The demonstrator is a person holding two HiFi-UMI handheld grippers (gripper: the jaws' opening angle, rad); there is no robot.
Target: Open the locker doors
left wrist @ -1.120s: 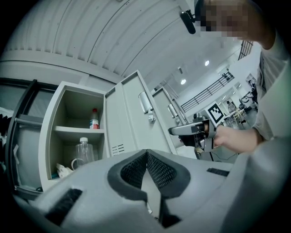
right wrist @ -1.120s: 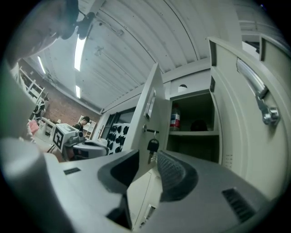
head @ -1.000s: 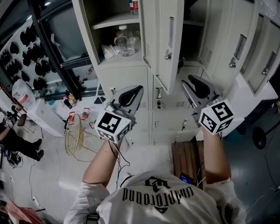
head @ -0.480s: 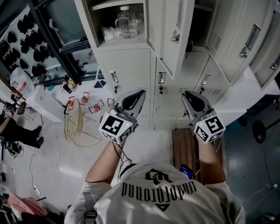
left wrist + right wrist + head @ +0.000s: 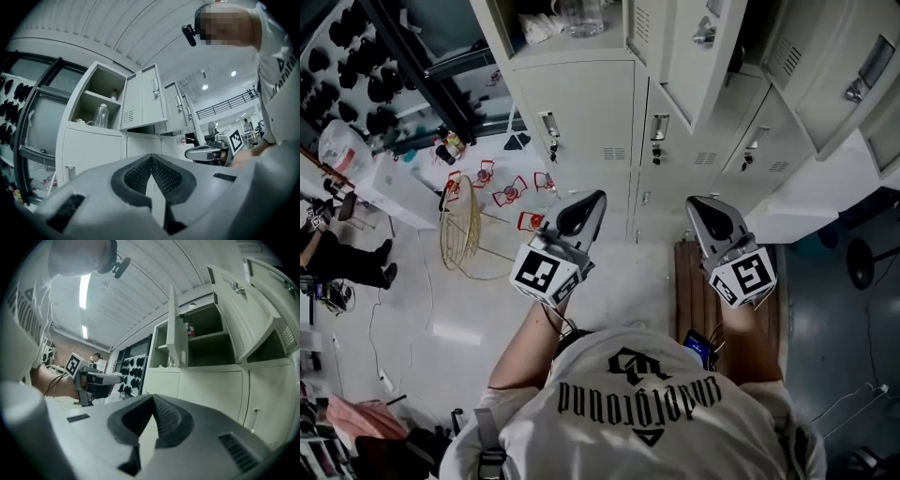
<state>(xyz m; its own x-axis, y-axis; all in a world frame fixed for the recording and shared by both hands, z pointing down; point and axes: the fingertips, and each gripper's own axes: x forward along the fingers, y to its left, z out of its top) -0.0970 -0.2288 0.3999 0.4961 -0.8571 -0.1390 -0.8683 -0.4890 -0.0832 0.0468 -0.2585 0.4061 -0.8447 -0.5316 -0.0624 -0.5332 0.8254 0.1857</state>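
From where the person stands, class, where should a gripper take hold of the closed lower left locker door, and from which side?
Take the small upright handle near the left edge of the lower left door. Come straight from the front, a jaw on each side. It stands proud of the flat panel; the vents opposite suggest hinges there.

Bright overhead ceiling lights; gripper views fisheye-warped, corners black; head view sharp.
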